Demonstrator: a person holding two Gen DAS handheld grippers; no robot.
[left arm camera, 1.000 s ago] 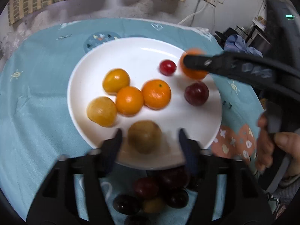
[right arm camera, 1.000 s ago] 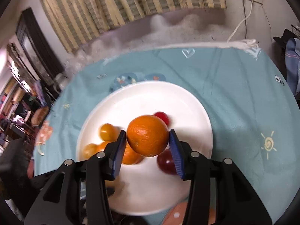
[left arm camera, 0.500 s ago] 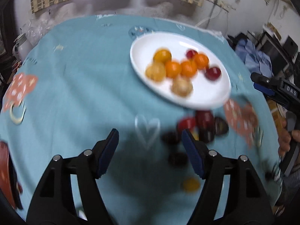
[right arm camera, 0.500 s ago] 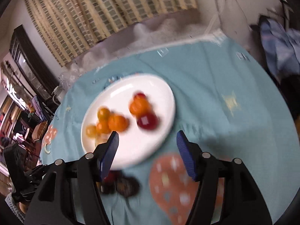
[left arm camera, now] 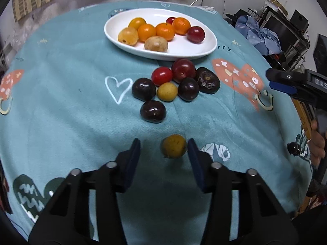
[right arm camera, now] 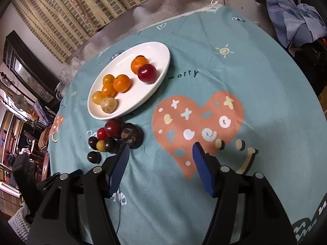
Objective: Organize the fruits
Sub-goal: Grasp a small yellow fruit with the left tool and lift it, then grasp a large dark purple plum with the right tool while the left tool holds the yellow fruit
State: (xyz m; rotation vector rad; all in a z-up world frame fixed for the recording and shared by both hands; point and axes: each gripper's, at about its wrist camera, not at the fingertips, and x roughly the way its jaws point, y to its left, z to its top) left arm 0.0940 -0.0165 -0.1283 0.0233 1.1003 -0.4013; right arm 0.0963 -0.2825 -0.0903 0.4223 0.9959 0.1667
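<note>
yellow fruit [left arm camera: 173,146] between open left claw [left arm camera: 164,150]

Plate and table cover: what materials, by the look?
Plate: likely glazed ceramic, white and glossy, with sharp light streaks on its rim; melamine can't be excluded. Table cover: soft napped fabric, probably fleece or velour; matte, fuzzy, creased, with printed hearts.

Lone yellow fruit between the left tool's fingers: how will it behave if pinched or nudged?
The small round yellow fruit sits alone on the soft teal tablecloth, so a nudge would probably roll it. Its smooth rounded skin may slip from the open left tool unless pinched centred. It looks small, likely light.
</note>
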